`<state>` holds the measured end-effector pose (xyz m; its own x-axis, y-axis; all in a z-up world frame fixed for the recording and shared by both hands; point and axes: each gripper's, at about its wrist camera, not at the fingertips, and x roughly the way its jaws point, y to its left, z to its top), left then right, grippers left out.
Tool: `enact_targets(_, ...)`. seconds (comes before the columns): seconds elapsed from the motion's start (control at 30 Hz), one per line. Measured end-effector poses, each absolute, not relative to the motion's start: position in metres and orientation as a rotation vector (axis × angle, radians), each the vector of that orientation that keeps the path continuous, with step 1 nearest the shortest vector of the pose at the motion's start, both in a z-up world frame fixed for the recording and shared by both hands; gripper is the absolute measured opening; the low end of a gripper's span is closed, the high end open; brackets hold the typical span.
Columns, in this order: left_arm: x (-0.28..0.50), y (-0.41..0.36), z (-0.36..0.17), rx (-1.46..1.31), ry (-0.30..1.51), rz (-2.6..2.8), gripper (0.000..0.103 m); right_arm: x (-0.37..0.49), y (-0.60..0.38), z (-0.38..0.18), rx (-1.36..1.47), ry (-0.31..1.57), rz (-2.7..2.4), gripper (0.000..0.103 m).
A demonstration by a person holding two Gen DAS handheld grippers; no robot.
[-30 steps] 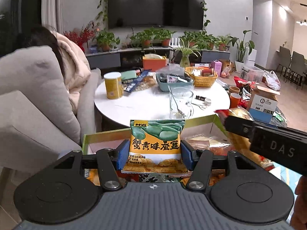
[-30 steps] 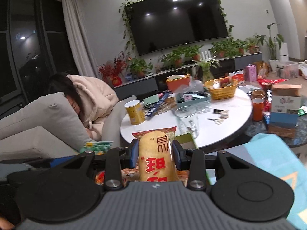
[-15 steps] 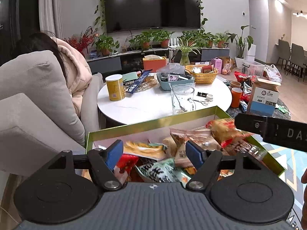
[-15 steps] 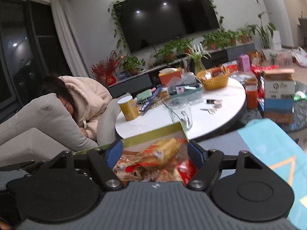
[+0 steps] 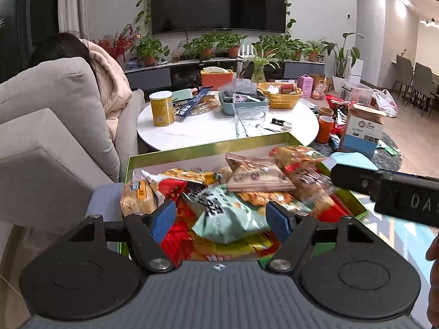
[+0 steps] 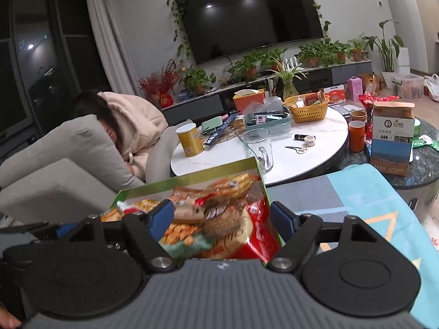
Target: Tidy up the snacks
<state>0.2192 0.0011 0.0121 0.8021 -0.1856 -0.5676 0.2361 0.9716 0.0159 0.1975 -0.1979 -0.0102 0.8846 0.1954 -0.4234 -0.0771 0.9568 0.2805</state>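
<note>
Empty right gripper hovers, jaws apart, over the snack-filled box.

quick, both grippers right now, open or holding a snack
Left gripper: open, holding nothing, above the snack box.
Right gripper: open, holding nothing, over the same box.

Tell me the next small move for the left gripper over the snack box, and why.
Probably lower the left gripper onto the pale green packet lying loose on top of the box: its jaws are open and empty, the packet sits right between them.
</note>
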Motion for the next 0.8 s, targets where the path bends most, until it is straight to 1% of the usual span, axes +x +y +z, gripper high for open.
enact_targets(0.2, 0.189, 0.004, 0.017, 0.091, 0.584, -0.203, 0.070, 0.165, -0.185, -0.009, 0.190, 0.459, 0.184, 0.046)
enact_targets(0.37, 0.163, 0.015, 0.023, 0.054, 0.578, -0.196, 0.071, 0.143, -0.182, -0.003, 0.187, 0.449, 0.206, 0.046)
enact_targets(0.43, 0.152, 0.019, 0.024, 0.039, 0.580, -0.186, 0.073, 0.134, -0.180, -0.001, 0.183, 0.444, 0.215, 0.046)
enact_targets(0.8, 0.093, 0.031, 0.029, 0.001, 0.560, -0.144, 0.074, 0.091, -0.176, -0.003, 0.203, 0.462, 0.193, 0.048)
